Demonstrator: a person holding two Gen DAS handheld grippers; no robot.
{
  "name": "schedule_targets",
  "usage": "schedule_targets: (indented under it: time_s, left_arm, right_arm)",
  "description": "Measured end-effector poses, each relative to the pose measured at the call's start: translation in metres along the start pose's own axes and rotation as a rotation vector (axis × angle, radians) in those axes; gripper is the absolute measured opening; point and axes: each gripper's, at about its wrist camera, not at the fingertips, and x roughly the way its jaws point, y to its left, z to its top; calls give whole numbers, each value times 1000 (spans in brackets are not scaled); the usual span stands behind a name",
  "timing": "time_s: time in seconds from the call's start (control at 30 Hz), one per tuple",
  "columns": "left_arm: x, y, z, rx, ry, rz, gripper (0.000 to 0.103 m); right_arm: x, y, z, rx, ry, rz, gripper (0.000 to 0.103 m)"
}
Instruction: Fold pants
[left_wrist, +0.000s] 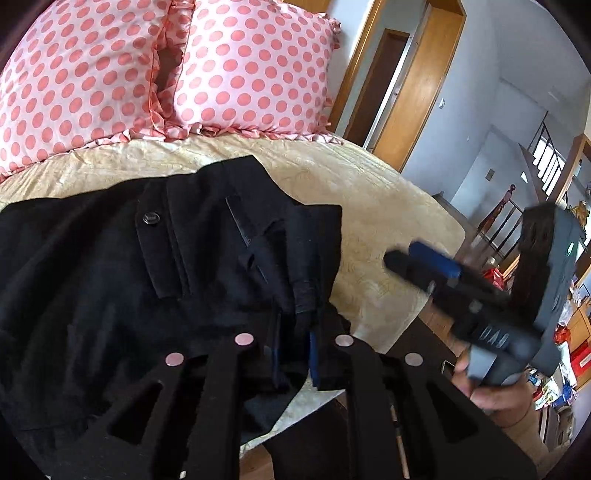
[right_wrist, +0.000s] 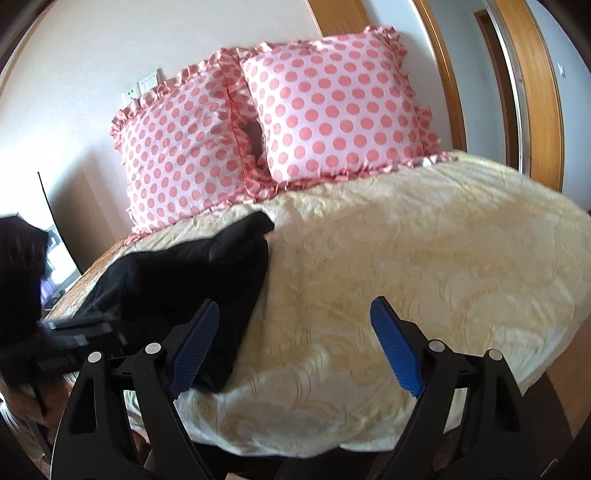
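Black pants (left_wrist: 110, 266) lie bunched on the cream bedspread (left_wrist: 369, 206), button and waistband facing up. My left gripper (left_wrist: 295, 354) is shut on a fold of the pants near the bed's front edge; its blue pads are mostly buried in cloth. My right gripper (right_wrist: 295, 347) is open and empty, hovering over the bedspread (right_wrist: 406, 258) just right of the pants (right_wrist: 192, 269). The right gripper also shows in the left wrist view (left_wrist: 413, 264), blurred, to the right of the pants.
Two pink polka-dot pillows (left_wrist: 147, 74) lean at the head of the bed, and show in the right wrist view (right_wrist: 280, 122). Wooden door frames (left_wrist: 413, 92) and a cluttered room lie beyond the bed's right edge. The left gripper's body (right_wrist: 62, 339) appears blurred at left.
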Motion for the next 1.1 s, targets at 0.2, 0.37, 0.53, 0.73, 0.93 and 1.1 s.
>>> schedule_targets:
  time_s: [0.2, 0.37, 0.53, 0.73, 0.93, 1.1]
  left_arm:
    - [-59, 5, -8, -9, -103, -116, 85]
    - [-98, 49, -8, 1, -254, 260, 92]
    - [-95, 95, -9, -99, -217, 373, 92]
    - [-80, 117, -19, -134, -148, 420, 92]
    - [-68, 127, -46, -177, -59, 401, 89]
    - [-71, 121, -55, -140, -72, 411, 88]
  right_arm:
    - [-15, 18, 30, -56, -92, 37, 86]
    - [2, 57, 39, -117, -62, 254, 86]
    - [50, 94, 25, -185, 52, 364, 86]
    - [88, 98, 10, -167, 184, 316, 86]
    - [89, 97, -25, -237, 284, 225, 87]
    - [79, 91, -17, -239, 300, 255, 87]
